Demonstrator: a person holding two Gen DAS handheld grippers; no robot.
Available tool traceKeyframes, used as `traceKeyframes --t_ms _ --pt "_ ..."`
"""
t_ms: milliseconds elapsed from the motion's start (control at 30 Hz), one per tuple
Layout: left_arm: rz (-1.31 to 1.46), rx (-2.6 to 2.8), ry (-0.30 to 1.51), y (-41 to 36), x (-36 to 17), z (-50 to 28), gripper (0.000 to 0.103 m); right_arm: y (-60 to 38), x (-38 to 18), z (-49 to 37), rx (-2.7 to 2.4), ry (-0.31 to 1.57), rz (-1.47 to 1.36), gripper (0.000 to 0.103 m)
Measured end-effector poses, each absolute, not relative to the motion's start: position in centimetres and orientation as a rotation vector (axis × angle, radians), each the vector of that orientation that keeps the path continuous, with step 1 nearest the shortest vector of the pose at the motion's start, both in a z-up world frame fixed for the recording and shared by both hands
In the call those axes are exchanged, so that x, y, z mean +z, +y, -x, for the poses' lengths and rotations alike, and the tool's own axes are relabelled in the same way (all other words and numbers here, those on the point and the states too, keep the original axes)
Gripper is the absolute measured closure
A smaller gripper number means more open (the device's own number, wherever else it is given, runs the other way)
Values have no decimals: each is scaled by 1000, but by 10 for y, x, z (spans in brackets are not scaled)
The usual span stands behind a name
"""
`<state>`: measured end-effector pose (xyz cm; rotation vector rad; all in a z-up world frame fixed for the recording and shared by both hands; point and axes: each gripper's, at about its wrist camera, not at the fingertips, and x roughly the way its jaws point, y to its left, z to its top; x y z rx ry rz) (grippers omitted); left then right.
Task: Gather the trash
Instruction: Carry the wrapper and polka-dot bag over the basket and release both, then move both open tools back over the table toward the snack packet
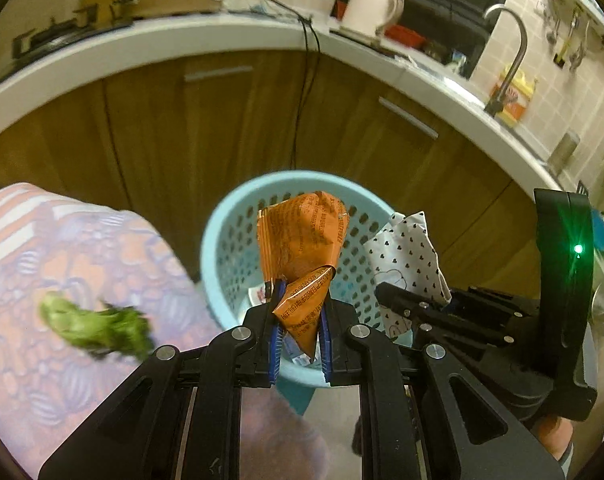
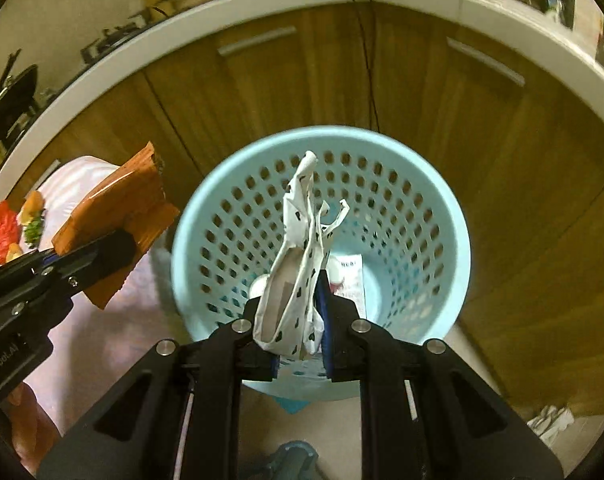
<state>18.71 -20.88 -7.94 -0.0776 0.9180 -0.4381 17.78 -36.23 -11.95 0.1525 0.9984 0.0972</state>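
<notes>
Both claws clamped: left claw (image 1: pixel 300 334) on crinkled orange wrapper (image 1: pixel 302 240), right claw (image 2: pixel 300 330) on heart-print bag (image 2: pixel 294 280) (over perforated basket (image 2: pixel 441 208)).

- On the orange wrapper (image 1: pixel 302 248) I see dense dark print, too small to read.
- I make out red characters on a white packet (image 2: pixel 347 276) inside the blue basket (image 2: pixel 421 216), also illegible.
</notes>
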Motion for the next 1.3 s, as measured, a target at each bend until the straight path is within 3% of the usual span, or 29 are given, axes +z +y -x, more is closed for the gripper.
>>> traceKeyframes --t_ms 267,333,367,467,867,1300 --pt "66 -422 960 -223 -101 -205 73 -374 -138 -186 89 1030 -168 88" --pt "58 -418 963 -225 -103 -205 46 -374 -142 -189 87 1045 -171 83" --pt "55 -412 957 -224 -103 -204 42 -375 -143 -190 83 1049 -179 76" --pt "43 -414 951 -222 -100 -201 39 -378 -143 -190 60 1037 -182 53" --pt "100 -376 896 -186 -79 -183 35 -373 -116 -176 81 978 -192 52" --pt "197 -233 763 -85 -32 -127 35 -277 -66 -155 262 892 -99 52"
